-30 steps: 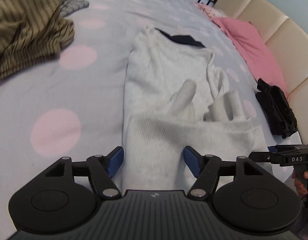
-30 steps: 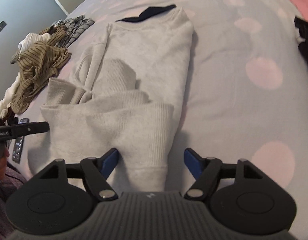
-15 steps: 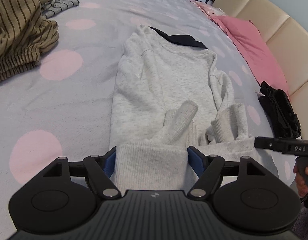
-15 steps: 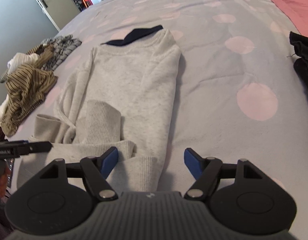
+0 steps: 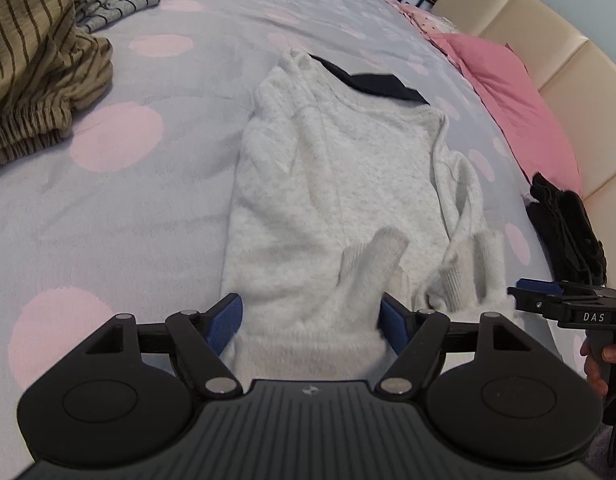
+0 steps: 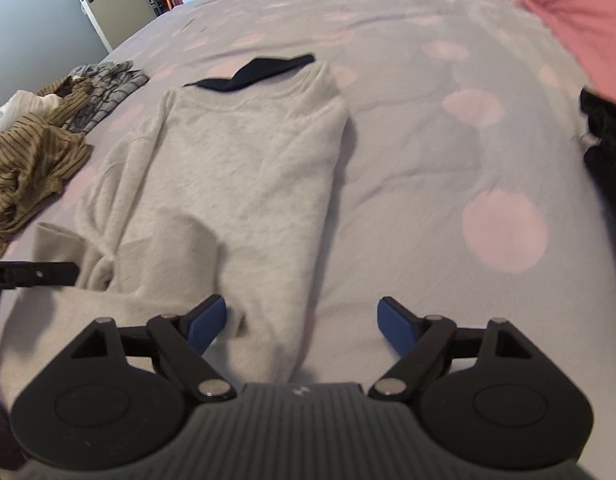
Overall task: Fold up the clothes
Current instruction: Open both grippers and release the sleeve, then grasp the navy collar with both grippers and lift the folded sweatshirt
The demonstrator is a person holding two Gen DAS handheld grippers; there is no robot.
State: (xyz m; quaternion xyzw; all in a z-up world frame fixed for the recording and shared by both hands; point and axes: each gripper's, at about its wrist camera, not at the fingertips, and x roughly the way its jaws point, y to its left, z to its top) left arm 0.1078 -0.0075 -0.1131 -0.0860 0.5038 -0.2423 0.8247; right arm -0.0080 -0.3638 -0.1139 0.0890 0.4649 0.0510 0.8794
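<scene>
Left wrist view: your left gripper [image 5: 310, 320] stands with its blue pads spread apart, and the ribbed hem of the one grey sweatshirt [image 5: 340, 184] fills the gap between them — whether the pads press the cloth cannot be told. The sweatshirt lies flat on the dotted bedspread [image 5: 108, 208], its long axis running straight away from the gripper, its neck, with a dark navy collar [image 5: 372, 82], at the far end. Two cuffed sleeves are folded over the lower body. At the right edge your right gripper [image 5: 548, 300] sits just beside the hem corner. One striped olive garment [image 5: 36, 76] lies far left, one pink pillow [image 5: 512, 100] and one black garment [image 5: 564, 232] to the right.

Right wrist view: your right gripper [image 6: 302, 320] is open wide, its left pad at the sweatshirt's [image 6: 244, 176] near edge, its right pad over bare bedspread [image 6: 428, 160]. The hem passes below the gripper — the collar [image 6: 256, 72] points away. The left gripper's finger [image 6: 32, 274] shows at the left edge, beside a bunched sleeve.
</scene>
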